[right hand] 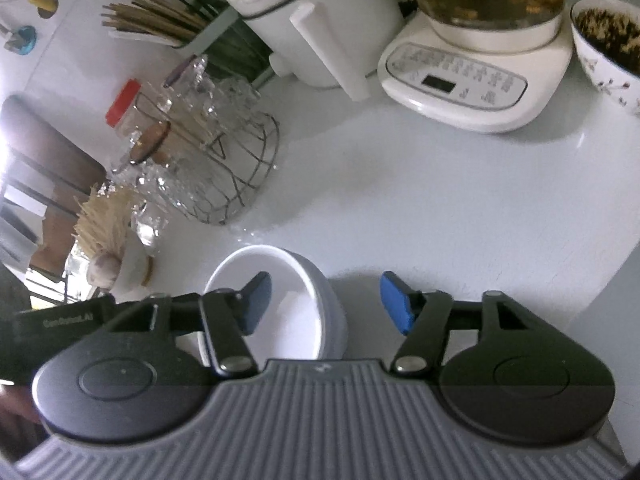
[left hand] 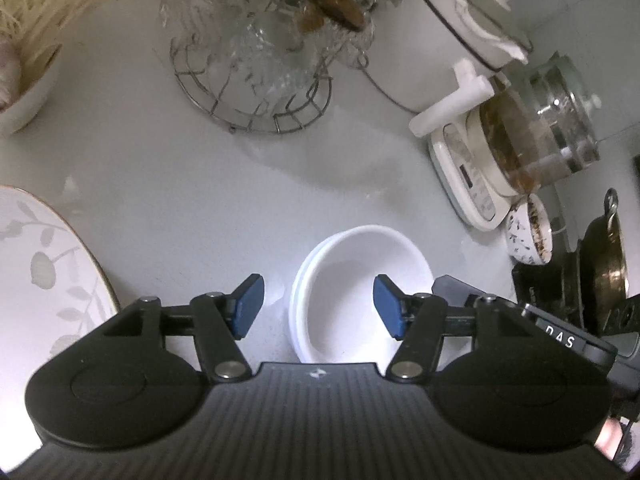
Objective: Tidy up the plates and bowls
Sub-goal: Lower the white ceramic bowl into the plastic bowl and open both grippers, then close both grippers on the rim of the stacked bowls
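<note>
Left wrist view, from big to small: pale glossy surface (left hand: 192,184) filling the frame; floral plate (left hand: 44,280) with a thin dark rim at the left edge; wire rack of clear glassware (left hand: 252,68) at upper centre; kettle on a white base (left hand: 504,152) at right; patterned bowl (left hand: 528,236) with dark contents below it.

Lower centre: stack of white bowls (left hand: 352,272), nested, two or three rims showing at its left side, sitting upright on the surface. Left gripper (left hand: 318,306) over its near half, jaws spread and clamping nothing, right pad over the bowl's inside, left pad outside the rim and clear of it.

Right wrist view: same white stack at lower centre-left (right hand: 288,280), right gripper (right hand: 326,302) with jaws likewise apart and empty, left pad over the bowl's inside, right pad outside over bare surface, the stack's right wall between them.

Likely glazed ceramic: stiff, smooth, slippery, breakable, and heavier as a stack than singly. Best hold probably across the rim wall, one pad inside and one outside, closing gently and lifting level so the nested bowls cannot slide apart.
</note>
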Demonstrator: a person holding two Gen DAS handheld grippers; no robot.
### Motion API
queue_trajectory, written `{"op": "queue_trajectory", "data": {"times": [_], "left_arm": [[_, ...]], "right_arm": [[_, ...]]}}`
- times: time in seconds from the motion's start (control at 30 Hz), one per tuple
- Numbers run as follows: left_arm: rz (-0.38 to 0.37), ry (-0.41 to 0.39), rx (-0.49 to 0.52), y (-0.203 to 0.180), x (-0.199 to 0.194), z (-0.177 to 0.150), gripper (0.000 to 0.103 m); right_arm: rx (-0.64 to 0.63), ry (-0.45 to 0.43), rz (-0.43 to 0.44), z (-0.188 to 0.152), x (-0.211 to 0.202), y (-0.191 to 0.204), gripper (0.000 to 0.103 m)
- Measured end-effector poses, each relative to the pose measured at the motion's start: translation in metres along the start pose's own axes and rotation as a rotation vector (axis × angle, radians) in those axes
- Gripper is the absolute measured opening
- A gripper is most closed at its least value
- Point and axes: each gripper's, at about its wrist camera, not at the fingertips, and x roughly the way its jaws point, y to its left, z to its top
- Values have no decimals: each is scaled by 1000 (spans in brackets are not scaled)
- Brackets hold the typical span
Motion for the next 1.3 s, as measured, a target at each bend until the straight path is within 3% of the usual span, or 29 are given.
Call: {"op": "queue_trajectory", "data": {"times": [0.13,0.4,0.53,0.67,0.9,1.3], "left_arm": [[5,9,-17,1,12,-7,66],[46,5,-36,-3,29,-23,64],[56,-4,-70,-2,33,-28,56],[87,-15,-107,-2,38,-37,43],[100,-51,-188,3,38,-48,36],[86,-71,-186,7,35,-48,26]], "right_arm": [[-9,9,20,-2,6,-2,58],[3,83,54,-9,22,-11,38],[-1,120,83,-11,29,-15,27],[-26,139,96,-10,33,-13,26],[-69,162,84,-7,40,-9,26],[-149,176,38,-7,47,2,25]]}}
